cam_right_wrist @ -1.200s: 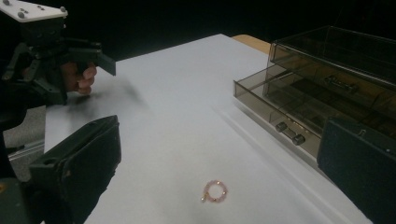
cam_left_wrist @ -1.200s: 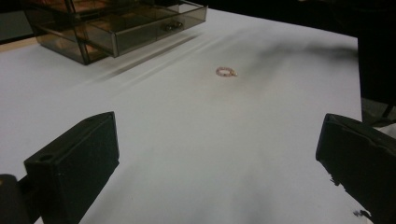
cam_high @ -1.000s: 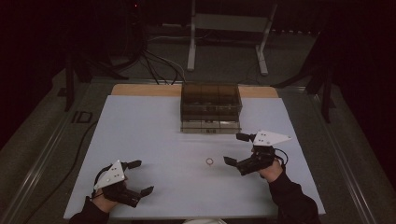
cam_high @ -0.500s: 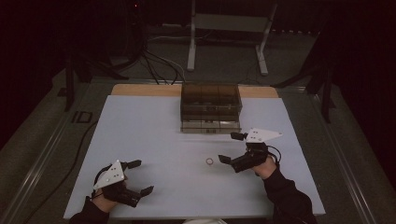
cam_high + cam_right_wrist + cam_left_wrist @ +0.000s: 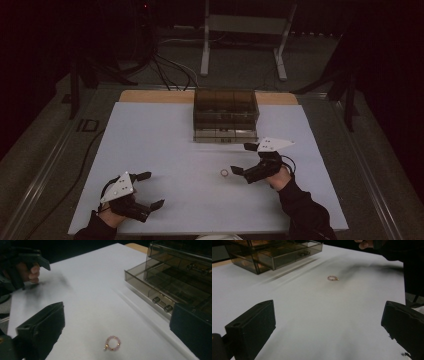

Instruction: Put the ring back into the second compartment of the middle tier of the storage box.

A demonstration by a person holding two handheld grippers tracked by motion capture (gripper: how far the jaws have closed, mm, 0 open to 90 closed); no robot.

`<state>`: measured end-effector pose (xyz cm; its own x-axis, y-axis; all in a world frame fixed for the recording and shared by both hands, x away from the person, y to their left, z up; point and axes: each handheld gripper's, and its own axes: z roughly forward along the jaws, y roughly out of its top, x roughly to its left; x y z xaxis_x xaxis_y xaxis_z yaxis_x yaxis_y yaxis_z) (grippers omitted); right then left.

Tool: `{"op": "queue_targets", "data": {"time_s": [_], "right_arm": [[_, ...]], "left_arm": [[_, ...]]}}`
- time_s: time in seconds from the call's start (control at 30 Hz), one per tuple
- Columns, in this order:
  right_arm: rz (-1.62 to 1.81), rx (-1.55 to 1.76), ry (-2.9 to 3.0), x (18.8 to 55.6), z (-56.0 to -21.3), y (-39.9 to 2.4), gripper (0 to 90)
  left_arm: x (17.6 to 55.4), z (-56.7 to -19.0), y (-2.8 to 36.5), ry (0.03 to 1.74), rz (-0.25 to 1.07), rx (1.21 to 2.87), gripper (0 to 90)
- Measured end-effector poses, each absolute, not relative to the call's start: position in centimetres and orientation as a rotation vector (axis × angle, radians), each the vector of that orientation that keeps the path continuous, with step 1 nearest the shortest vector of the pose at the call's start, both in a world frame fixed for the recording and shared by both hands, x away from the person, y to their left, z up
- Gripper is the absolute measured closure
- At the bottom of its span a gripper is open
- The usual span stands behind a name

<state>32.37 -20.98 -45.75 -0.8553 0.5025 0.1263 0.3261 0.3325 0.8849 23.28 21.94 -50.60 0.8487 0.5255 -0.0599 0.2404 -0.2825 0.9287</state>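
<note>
Since the beaded ring [image 5: 112, 343] lies flat on the white surface [image 5: 165, 145], light, small, likely slippery, the right tool [image 5: 243, 160], jaws apart, should pinch across its band.

Open white tabletop [image 5: 165, 150] lies between my two grippers, bare except for the small pink beaded ring [image 5: 224, 172] just beside my right gripper [image 5: 243, 161], whose jaws are spread. The smoked clear plastic drawer box [image 5: 225, 115] blocks the far middle, its bottom drawer pulled out towards me. My left gripper [image 5: 148, 190], jaws apart, has bare table ahead.
</note>
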Motion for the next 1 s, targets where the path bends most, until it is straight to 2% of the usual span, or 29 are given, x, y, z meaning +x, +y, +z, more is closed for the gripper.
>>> {"op": "queue_targets", "data": {"time_s": [0.7, 0.73, 0.97, 1.0], "right_arm": [[1.46, 0.813, 2.498, 33.2, -48.2, -19.8, 1.8], [1.452, 0.821, 2.505, 33.3, -48.4, -19.6, 4.7], [1.407, 0.839, 2.544, 33.6, -49.1, -19.0, 6.4], [1.397, 0.843, 2.547, 33.6, -49.2, -19.0, 9.2]], "left_arm": [[23.3, -50.6, 21.9, 0.574, 0.31, 1.869, 0.8], [23.3, -50.6, 21.9, 0.574, 0.311, 1.874, 0.8], [23.3, -50.6, 22.0, 0.572, 0.312, 1.879, 0.9], [23.3, -50.6, 21.9, 0.573, 0.311, 1.878, 0.8]]}}
